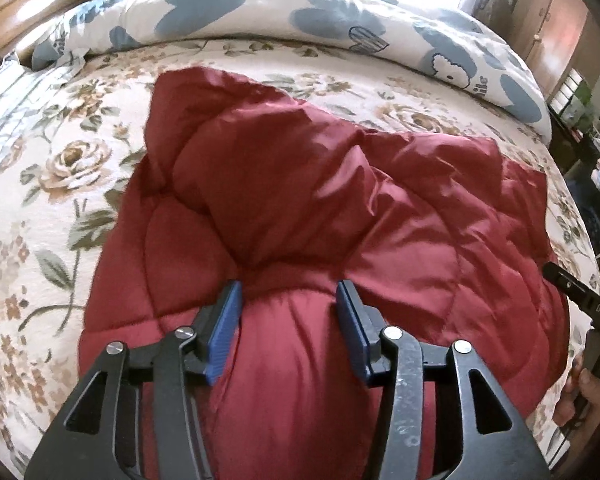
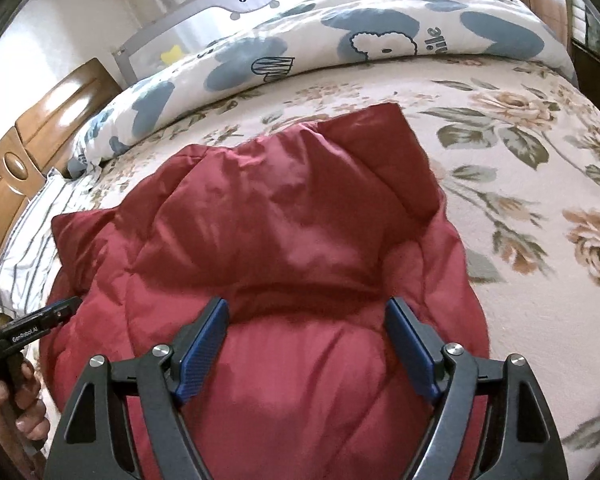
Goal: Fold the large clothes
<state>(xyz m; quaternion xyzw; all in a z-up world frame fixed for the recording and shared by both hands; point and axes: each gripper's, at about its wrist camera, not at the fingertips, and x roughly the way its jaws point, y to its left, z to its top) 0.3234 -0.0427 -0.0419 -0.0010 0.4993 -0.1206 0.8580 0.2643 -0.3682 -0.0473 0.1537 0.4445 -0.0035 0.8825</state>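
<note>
Headboard [image 2: 28,120], wooden, far left. Striped sheet [image 2: 32,232] beside it. Red quilted jacket [image 1: 300,184] lies folded mid-bed on floral bedspread [image 1: 40,200], puffy near edge bulging toward cameras. Left gripper [image 1: 288,316] above that edge, blue pads [image 1: 224,328] partly apart, fabric bulging between, pads not clearly pressing it. Right gripper [image 2: 306,344] further right over same edge, spread wide, fabric between pads, no grip seen. Blue-patterned duvet [image 2: 380,32] bunched along far side of bed. Wooden cabinet [image 1: 556,20] far right.
</note>
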